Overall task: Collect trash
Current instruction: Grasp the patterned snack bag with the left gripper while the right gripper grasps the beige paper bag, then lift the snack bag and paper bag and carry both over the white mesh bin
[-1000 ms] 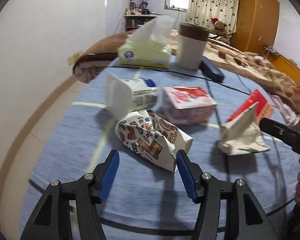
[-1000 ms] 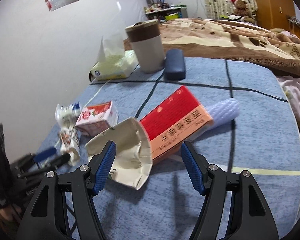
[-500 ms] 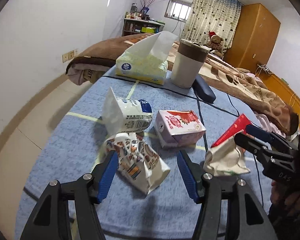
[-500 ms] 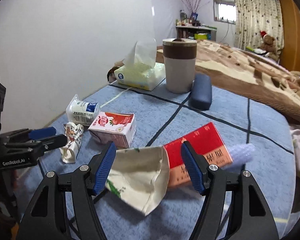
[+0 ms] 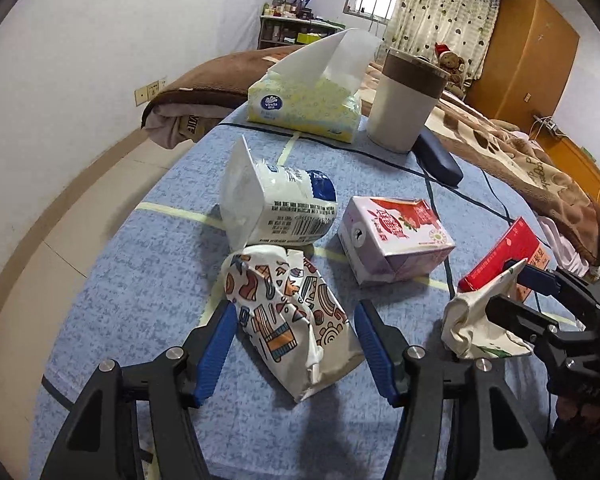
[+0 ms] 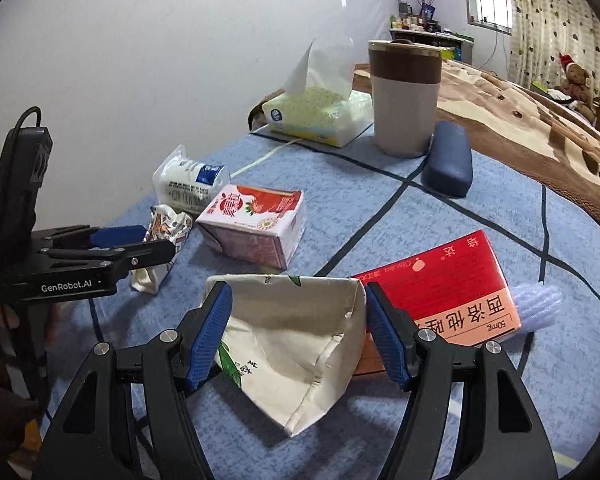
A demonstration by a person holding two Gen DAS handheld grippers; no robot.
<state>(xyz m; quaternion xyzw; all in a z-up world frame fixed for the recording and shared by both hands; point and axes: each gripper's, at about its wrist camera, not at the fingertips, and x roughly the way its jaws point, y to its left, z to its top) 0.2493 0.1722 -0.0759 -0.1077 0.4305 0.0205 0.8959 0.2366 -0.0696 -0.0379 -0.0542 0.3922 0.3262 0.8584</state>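
Observation:
On the blue tablecloth (image 5: 132,288) lies a crumpled patterned paper cup (image 5: 288,312). My left gripper (image 5: 296,328) is open and straddles it, its blue pads close beside both sides. From the right wrist view the left gripper (image 6: 160,242) reaches that patterned cup (image 6: 168,220) from the left. A flattened white paper cup (image 6: 296,340) fills the gap of my right gripper (image 6: 296,320), which is open with its pads at the cup's edges. The left wrist view shows the right gripper (image 5: 504,286) around that white cup (image 5: 468,320).
A white milk pouch (image 5: 276,208), a strawberry milk carton (image 5: 392,236) and a red medicine box (image 6: 440,280) lie nearby. Behind stand a tissue pack (image 5: 304,108), a beige-and-brown bin (image 5: 404,100) and a dark blue case (image 5: 436,160). A bed lies beyond.
Both views have rolled level. The patterned cup now sits deeper between the left fingers. The white cup has come fully between the right fingers.

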